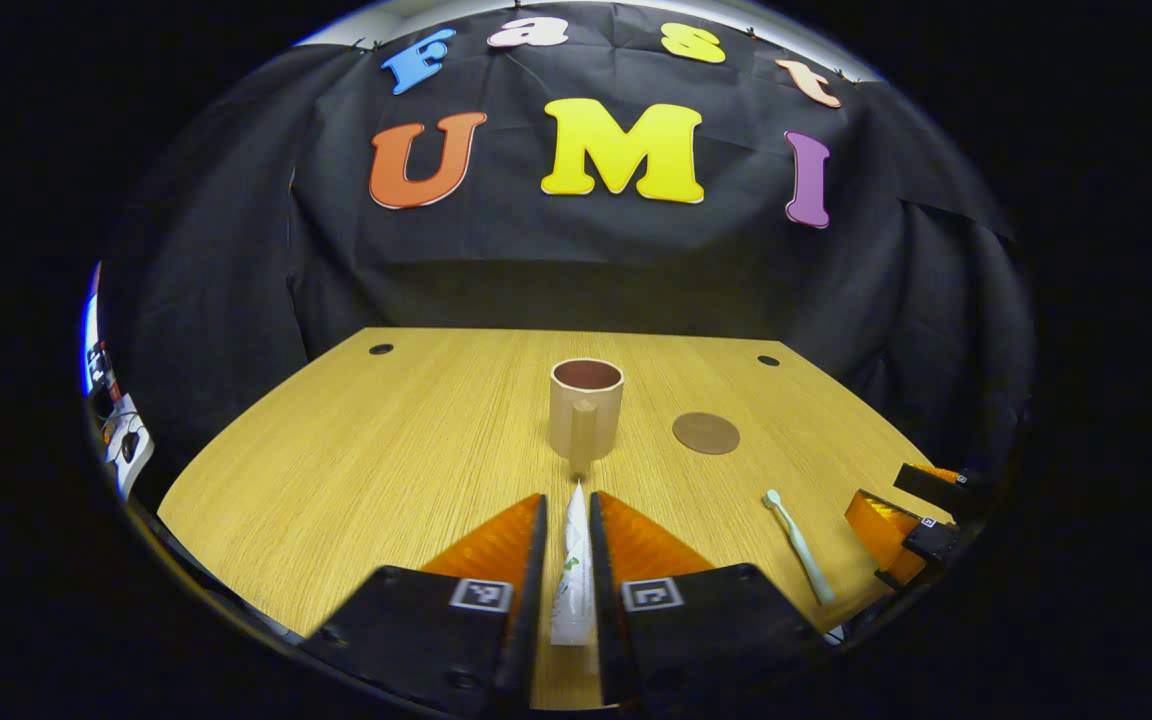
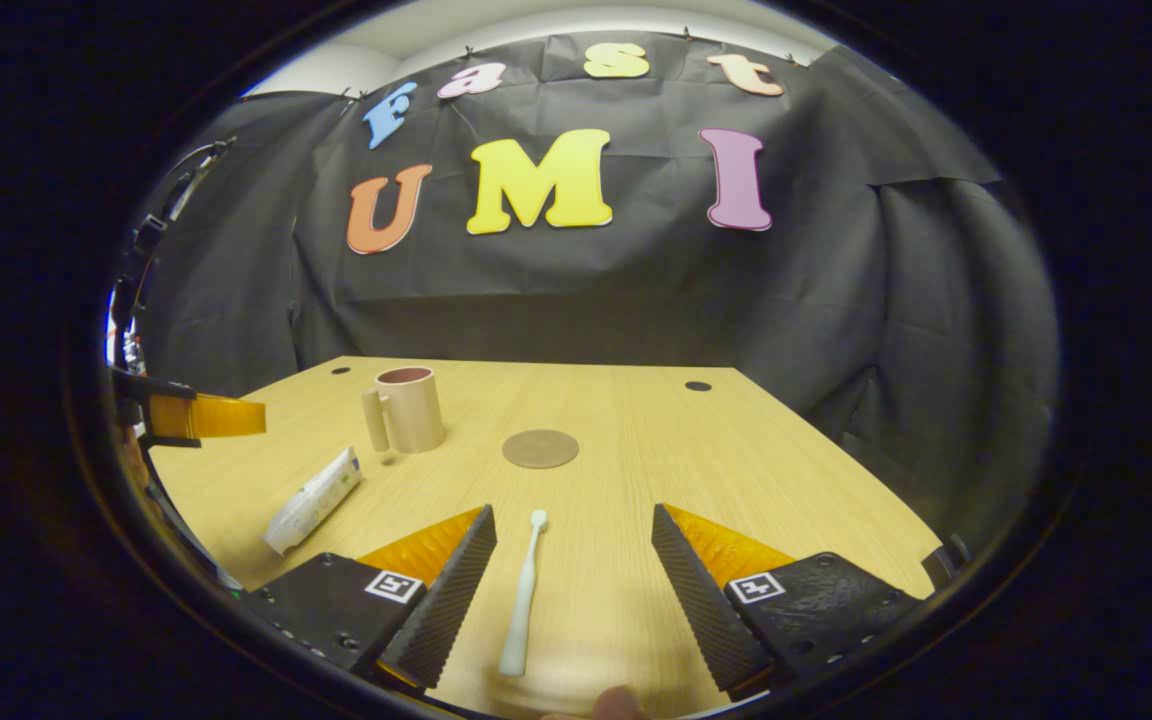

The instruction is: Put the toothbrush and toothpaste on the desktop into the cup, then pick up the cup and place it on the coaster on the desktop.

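Lying flat on the wooden table (image 1: 356, 450): both the toothpaste and the toothbrush, neither one in the cup.
Left gripper (image 1: 568, 530): its two ridged, wedge-shaped fingers stand close along either side of the toothpaste (image 1: 572, 570); I cannot tell whether they press on it.
Toothpaste: a soft white tube, tapering to a pointed cap that aims at 12 o'clock toward the cup in the left gripper view; its flat crimped end lies nearest the camera. In the right gripper view it lies at 9 o'clock of the toothbrush, slanted.
Right gripper (image 2: 574, 545): fingers spread wide, toothed inner faces showing; the toothbrush (image 2: 524, 595) lies on the table between them, nearer the left finger, touching neither.
Toothbrush: slim pale plastic stick, bristle head at the far end, pointing at 12 o'clock toward the coaster.
Cup (image 1: 586, 408): smooth beige cylinder with a darker reddish inside, upright, its thick handle facing the left gripper's camera, just beyond the tube's cap.
Coaster (image 1: 706, 433): thin brown disc, flat and bare, at 3 o'clock of the cup in the left gripper view, near it but apart.
Table: light wood grain running away from the cameras, with small dark round holes near the far corners.
Wall (image 2: 836, 300): black cloth hanging in folds behind the table.
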The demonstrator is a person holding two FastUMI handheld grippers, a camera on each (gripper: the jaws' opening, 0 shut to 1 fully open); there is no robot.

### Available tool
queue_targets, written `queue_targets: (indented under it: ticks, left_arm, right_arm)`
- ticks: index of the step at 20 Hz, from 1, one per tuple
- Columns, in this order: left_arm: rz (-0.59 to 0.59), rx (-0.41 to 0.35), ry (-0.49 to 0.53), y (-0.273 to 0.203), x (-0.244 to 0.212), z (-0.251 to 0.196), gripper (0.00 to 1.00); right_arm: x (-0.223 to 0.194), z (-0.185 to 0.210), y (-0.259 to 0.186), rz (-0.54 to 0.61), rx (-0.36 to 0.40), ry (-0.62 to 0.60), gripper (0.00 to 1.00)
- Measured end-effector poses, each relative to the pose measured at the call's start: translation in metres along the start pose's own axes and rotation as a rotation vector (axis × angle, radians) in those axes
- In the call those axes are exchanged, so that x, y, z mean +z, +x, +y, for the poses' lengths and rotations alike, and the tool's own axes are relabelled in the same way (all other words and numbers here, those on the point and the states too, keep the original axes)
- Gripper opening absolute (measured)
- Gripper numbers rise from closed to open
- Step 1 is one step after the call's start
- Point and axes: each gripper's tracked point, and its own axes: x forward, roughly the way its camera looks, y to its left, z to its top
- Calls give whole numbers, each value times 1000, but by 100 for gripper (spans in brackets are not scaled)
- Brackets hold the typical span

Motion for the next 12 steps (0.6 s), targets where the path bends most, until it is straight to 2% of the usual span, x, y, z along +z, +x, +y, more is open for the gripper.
queue_targets:
  ticks: [2, 3, 5, 12]
  left_arm:
    - [44, -3, -8, 4, -10, 0, 86]
    - [58, -17, -7, 5, -14, -5, 94]
    - [76, -28, 8, 7, -19, -11, 97]
    - [153, -52, 86, 21, -42, -36, 97]
  right_arm:
    - [0, 1, 1, 1, 2, -1, 96]
    - [0, 0, 1, 2, 1, -5, 94]
    - [-1, -3, 1, 6, -1, -4, 95]
    - [-2, -15, 1, 16, -7, 18, 95]
